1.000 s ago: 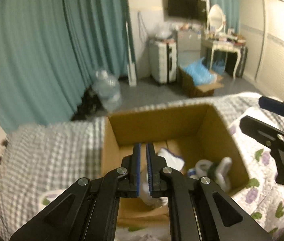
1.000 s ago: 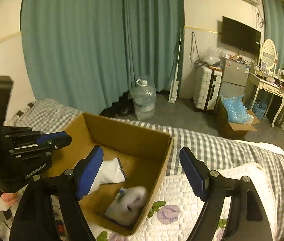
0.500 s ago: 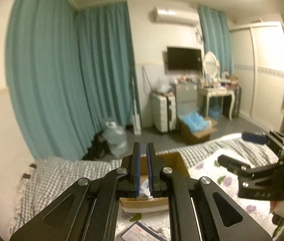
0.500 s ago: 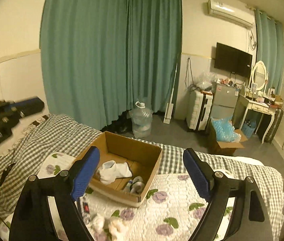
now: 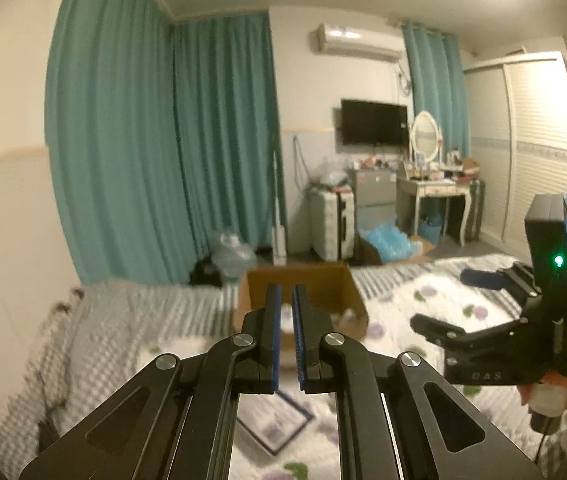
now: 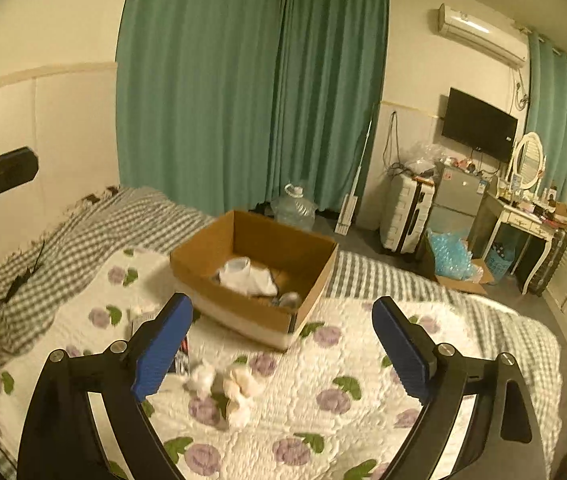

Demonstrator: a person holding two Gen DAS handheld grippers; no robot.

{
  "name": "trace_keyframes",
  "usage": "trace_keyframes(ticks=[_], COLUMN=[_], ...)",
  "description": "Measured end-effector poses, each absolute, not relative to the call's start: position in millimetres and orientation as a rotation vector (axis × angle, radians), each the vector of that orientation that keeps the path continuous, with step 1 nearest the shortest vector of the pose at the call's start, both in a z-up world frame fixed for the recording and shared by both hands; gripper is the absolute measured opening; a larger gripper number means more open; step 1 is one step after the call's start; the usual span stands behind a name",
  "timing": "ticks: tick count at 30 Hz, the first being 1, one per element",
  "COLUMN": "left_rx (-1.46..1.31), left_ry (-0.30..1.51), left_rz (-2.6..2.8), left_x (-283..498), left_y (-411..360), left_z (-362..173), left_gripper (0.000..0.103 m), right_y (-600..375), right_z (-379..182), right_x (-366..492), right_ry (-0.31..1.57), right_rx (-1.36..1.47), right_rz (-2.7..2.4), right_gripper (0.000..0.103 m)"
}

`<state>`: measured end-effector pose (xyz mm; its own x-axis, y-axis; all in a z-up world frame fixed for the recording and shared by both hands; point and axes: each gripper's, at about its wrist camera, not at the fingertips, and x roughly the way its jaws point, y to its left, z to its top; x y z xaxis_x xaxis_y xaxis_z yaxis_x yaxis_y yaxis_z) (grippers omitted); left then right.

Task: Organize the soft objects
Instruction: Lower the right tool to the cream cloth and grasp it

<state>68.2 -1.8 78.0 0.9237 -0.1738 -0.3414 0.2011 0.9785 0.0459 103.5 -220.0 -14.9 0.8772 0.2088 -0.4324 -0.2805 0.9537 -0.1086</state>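
Partly done, by the look: white socks (image 6: pixel 249 278) already in the cardboard box (image 6: pixel 243 312). Left: small white bundles (image 6: pixel 227 384) on the quilt (image 6: pixel 363 344), at six o'clock from the box. Right gripper (image 6: pixel 281 344) opening, empty; left gripper (image 5: pixel 286 336) pressed together, empty.

Opening, empty right gripper (image 6: pixel 281 344) above floral quilt (image 6: pixel 323 400)

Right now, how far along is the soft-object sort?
Done: white socks lie in the cardboard box. In hand: nothing; the left gripper is shut empty, the right gripper is opening empty. Left: small white soft pieces on the floral quilt.
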Motion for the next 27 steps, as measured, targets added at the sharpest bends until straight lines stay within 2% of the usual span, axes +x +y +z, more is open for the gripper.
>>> trace_keyframes(ticks=[4,8,11,16,18,21,27], left_rx=[0.003,0.037,0.053,0.057,0.032,-0.005,-0.049], left_ry=[0.46,0.544,0.603,0.618,0.652,0.763,0.834], left_rz=[-0.197,-0.119,-0.102,-0.102,-0.112,-0.098,-0.132], left_x=[85.3,105.6,115.1,123.0,129.6,143.5,141.3], left_y=[3.2,-1.9,-0.6,-1.4,4.0,14.5,22.8], left_z=[34.6,-10.7,-43.7,-73.3,-79.8,-96.8,-120.5], left_gripper=[0.009,0.009,0.0,0.0,0.008,0.008,0.008], right_y=[-217.1,-211.6,-206.7,-199.8,-195.9,-192.3,-178.4], right_z=[-50.8,-81.7,-101.5,-132.4,-142.0,-156.1,-191.0], right_x=[121.7,141.9,155.9,178.8,186.2,197.0,210.8], right_ry=[0.48,0.533,0.561,0.64,0.654,0.693,0.8], right_rx=[-0.162,-0.21,-0.251,-0.276,-0.291,-0.295,-0.334], right_rz=[0.265,0.266,0.269,0.299,0.31,0.336,0.384], right_gripper=[0.092,0.092,0.092,0.092,0.092,0.092,0.092])
